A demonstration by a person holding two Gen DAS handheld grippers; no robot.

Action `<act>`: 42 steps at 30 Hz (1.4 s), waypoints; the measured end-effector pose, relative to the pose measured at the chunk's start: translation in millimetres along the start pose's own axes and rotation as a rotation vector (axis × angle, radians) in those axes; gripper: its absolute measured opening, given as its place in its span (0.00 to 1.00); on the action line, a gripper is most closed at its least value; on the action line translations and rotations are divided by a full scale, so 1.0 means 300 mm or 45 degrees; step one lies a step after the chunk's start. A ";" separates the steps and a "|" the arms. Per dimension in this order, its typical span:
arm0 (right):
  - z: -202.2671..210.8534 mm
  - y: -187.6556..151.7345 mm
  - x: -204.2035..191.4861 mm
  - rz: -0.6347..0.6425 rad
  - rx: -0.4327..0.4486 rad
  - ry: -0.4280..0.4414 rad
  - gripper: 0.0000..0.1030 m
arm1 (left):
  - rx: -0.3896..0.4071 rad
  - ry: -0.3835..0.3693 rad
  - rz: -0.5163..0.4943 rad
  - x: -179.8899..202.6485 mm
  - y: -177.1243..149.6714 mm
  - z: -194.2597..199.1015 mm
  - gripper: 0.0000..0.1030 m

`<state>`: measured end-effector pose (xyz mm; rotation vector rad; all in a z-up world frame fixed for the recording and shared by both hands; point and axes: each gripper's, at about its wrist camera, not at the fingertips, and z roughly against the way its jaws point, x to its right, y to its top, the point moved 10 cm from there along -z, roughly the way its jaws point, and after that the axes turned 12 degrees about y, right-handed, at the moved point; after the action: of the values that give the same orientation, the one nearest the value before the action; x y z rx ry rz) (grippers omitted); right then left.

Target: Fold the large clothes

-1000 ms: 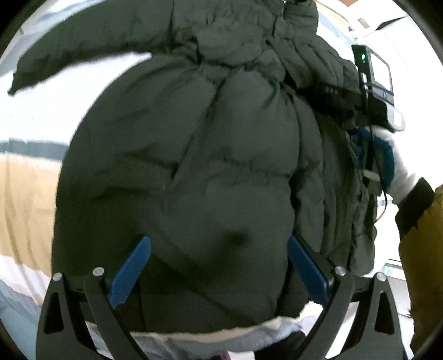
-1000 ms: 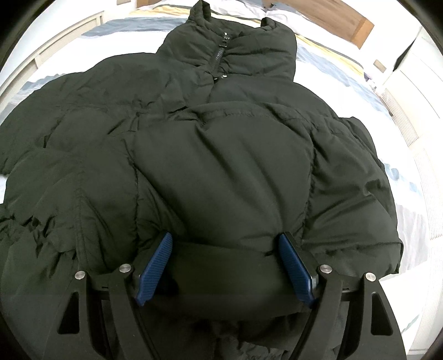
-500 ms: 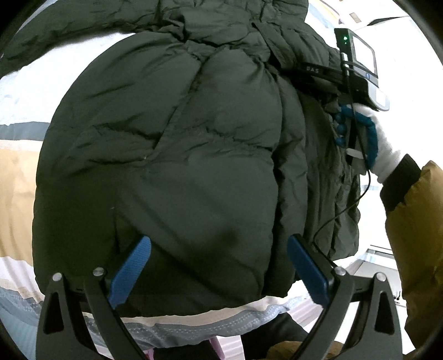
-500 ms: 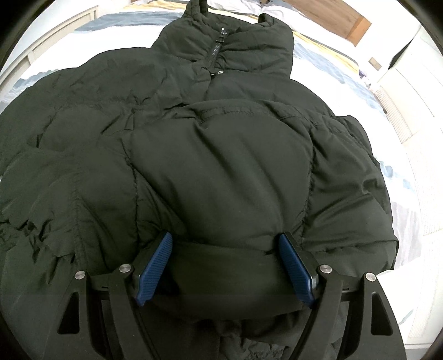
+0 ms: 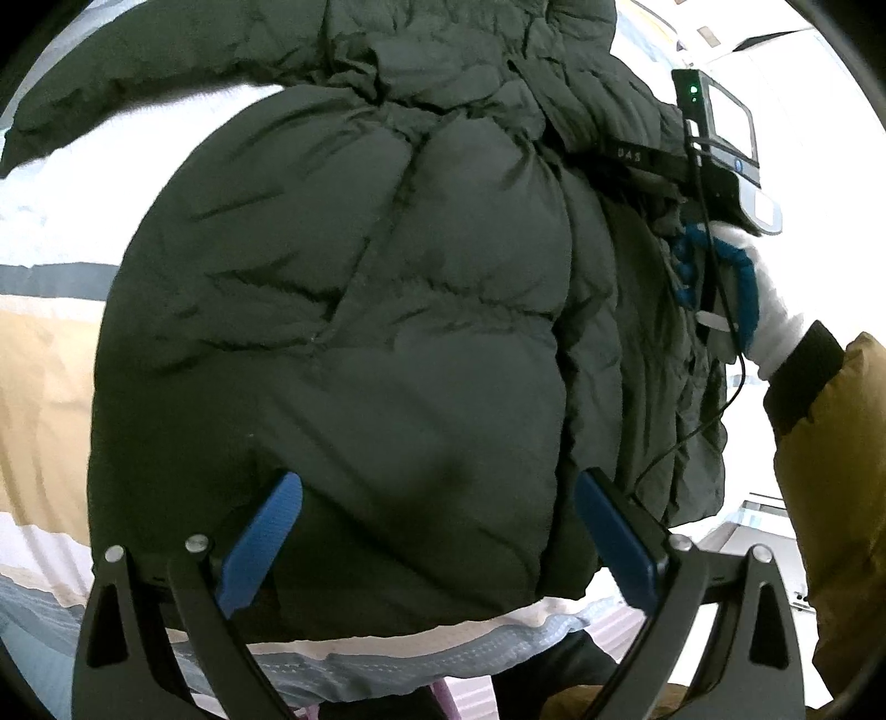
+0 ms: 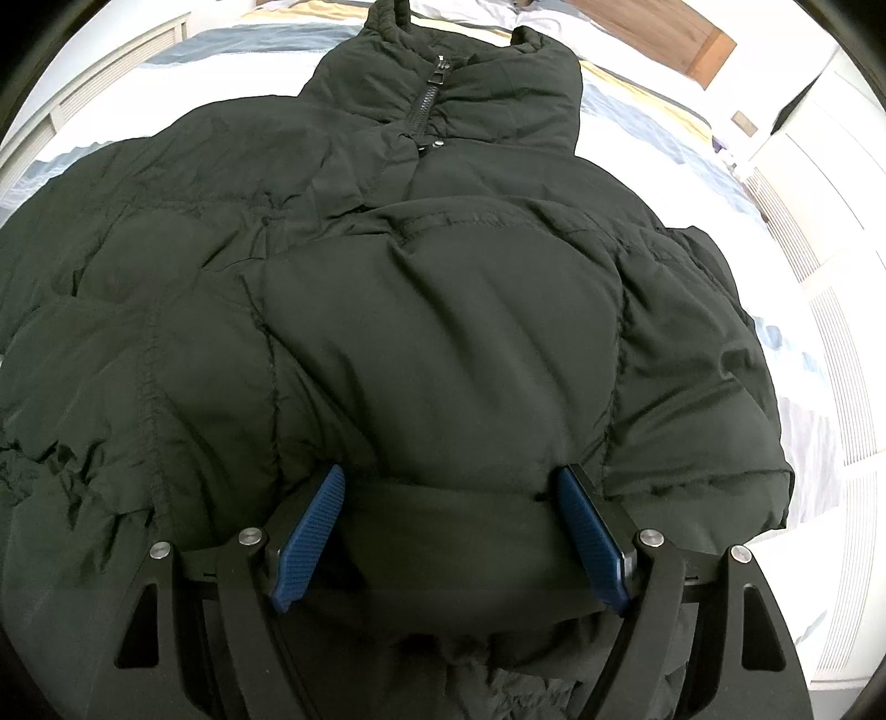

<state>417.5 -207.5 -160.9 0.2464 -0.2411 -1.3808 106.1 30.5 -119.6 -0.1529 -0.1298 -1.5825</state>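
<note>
A dark green puffer jacket (image 6: 443,332) lies front up on the bed, its zipped collar (image 6: 432,94) at the far end. My right gripper (image 6: 451,487) stands at the near hem, and a thick fold of that hem fills the gap between its blue pads (image 6: 307,543). In the left wrist view the jacket (image 5: 360,332) bulges up under my left gripper (image 5: 437,498), whose jaws stand wider, over the padding near the hem without pinching it. The gloved right hand (image 5: 769,310) shows at the jacket's right side. One sleeve (image 5: 138,99) stretches off to the upper left.
The bedspread (image 5: 50,360) has white, grey and tan stripes and ends just below the jacket's hem. A wooden headboard (image 6: 664,33) is behind the collar, and white slatted furniture (image 6: 819,194) stands on the right. The person's mustard sleeve (image 5: 830,443) is at the right edge.
The jacket's bulk sways a little in the left wrist view, dipping and coming back. The fold between the right pads stays as it was, and both jaws keep their width.
</note>
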 end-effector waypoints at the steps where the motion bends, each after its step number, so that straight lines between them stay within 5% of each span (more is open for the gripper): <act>1: 0.000 0.000 0.000 0.001 0.000 0.000 0.76 | 0.007 0.007 -0.002 -0.003 0.003 0.003 0.97; 15: 0.052 -0.019 -0.045 -0.020 0.003 0.025 0.76 | 0.084 0.041 0.106 -0.132 0.078 0.027 0.97; 27: 0.155 0.024 -0.236 0.022 0.028 0.198 0.76 | 0.374 0.202 0.592 -0.713 0.321 0.104 0.97; 33: 0.163 0.047 -0.293 0.048 0.039 0.242 0.76 | 0.524 -0.020 0.936 -0.983 0.455 0.101 0.97; 42: 0.163 0.022 -0.274 0.008 0.027 0.263 0.76 | 0.630 -0.281 1.188 -1.160 0.679 0.005 0.96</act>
<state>394.1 -126.8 -114.4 0.4030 -0.0847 -1.3358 315.0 369.5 -182.9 0.0103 -0.5336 -0.5706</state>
